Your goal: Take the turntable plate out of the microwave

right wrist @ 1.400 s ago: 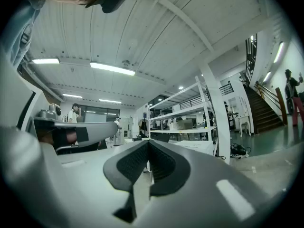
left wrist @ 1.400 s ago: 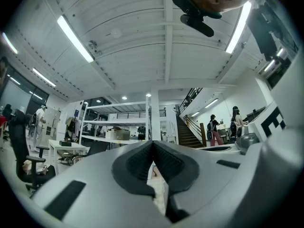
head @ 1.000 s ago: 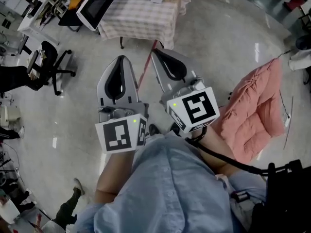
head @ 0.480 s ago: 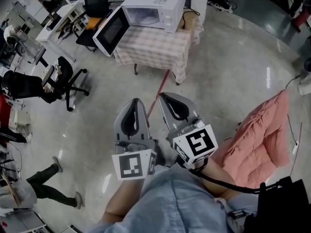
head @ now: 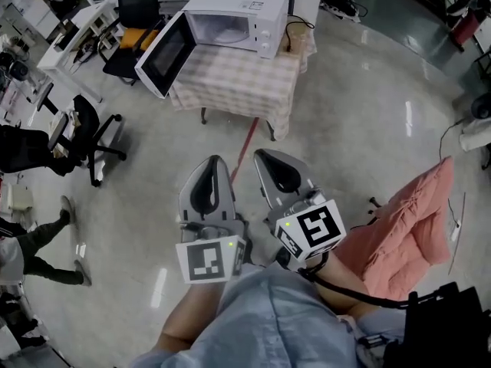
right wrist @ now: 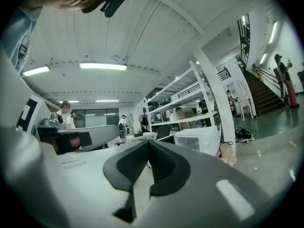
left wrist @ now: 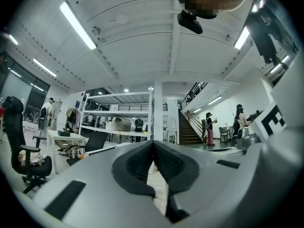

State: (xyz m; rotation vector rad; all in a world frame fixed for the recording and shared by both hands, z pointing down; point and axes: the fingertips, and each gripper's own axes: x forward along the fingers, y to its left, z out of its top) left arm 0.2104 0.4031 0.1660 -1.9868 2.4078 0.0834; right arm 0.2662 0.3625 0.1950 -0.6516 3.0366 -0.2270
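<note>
Far ahead on a checked-cloth table [head: 234, 79], the white microwave [head: 253, 10] is seen with its door [head: 163, 52] swung open (the turntable plate inside cannot be made out). The left gripper [head: 212, 162] and right gripper [head: 266, 156] are held closed and empty, well apart from it.

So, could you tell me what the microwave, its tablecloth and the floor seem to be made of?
Microwave: white casing, probably painted metal, smooth; the open door has a dark glassy pane.
Tablecloth: woven fabric, checked, hanging in soft folds.
Floor: hard and polished, perhaps sealed concrete or stone; it reflects light streaks.
</note>
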